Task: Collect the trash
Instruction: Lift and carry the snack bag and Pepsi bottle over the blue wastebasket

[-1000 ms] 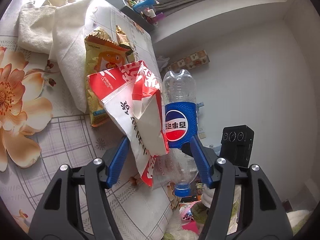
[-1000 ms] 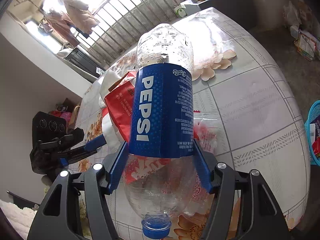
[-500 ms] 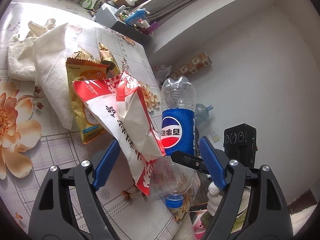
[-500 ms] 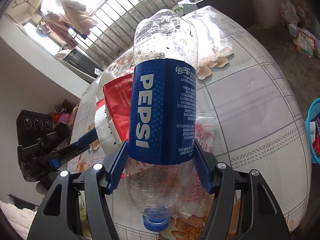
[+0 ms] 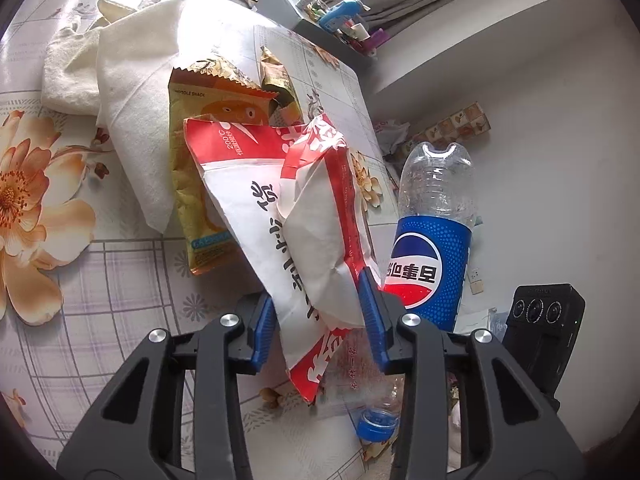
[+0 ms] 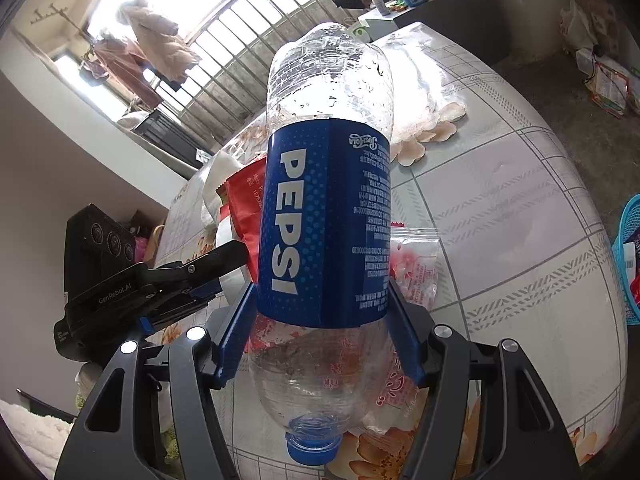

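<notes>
left gripper [image 5: 320,316] jaws just closed, now pinching red-white bag [image 5: 296,216]. right gripper [image 6: 320,332] clamps inverted pepsi bottle [image 6: 324,216]. step: grabbing trash. next: lift bag off table [image 5: 120,300], carry both to bin.

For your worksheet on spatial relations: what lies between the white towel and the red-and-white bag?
In the left wrist view, an orange noodle snack packet lies between the white towel and the red-and-white bag.

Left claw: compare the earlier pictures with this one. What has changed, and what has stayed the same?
The left claw first spread wider, then its jaws have just been closing onto the red-and-white bag; its pads now pinch it. The right claw keeps the upside-down bottle clamped. The yellow bag and towel lie unmoved.
</notes>
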